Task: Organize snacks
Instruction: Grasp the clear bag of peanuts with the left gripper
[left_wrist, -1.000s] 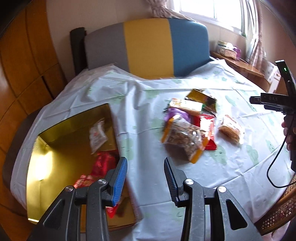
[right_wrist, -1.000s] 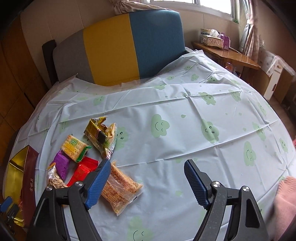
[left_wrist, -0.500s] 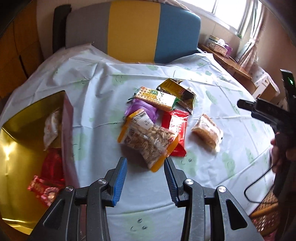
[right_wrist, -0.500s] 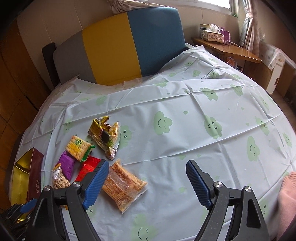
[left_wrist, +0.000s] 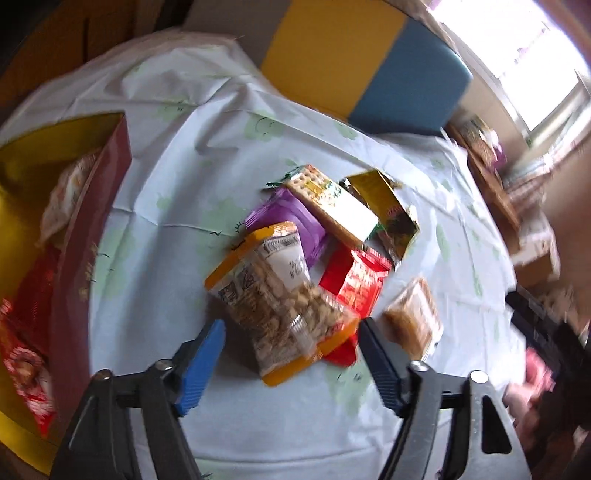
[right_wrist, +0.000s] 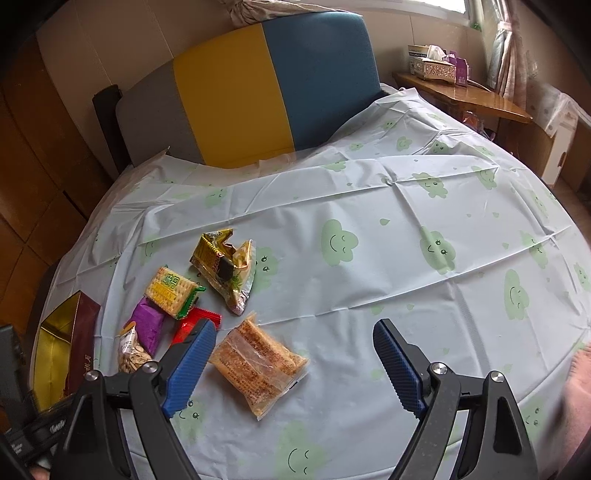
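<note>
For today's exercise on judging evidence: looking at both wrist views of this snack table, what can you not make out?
- Print on the nut bag: left wrist view, motion blur.
- The gold box contents: right wrist view, its wall hides them; left view cuts them off.
- Red packet: right view, partly behind the right hand-held gripper.
- Purple packet: left view, partly under the cracker pack.

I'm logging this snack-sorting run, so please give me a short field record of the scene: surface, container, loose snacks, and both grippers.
surface: pale cloud-print tablecloth
container: gold-lined maroon box, some packets inside
loose snacks: orange-edged clear nut bag, purple packet, cracker pack, red packet, gold wrapper, clear-wrapped brown cake
left gripper: jaws opening, around the nut bag's near end, pads not touching it
right gripper: open, empty, above the brown cake
</note>
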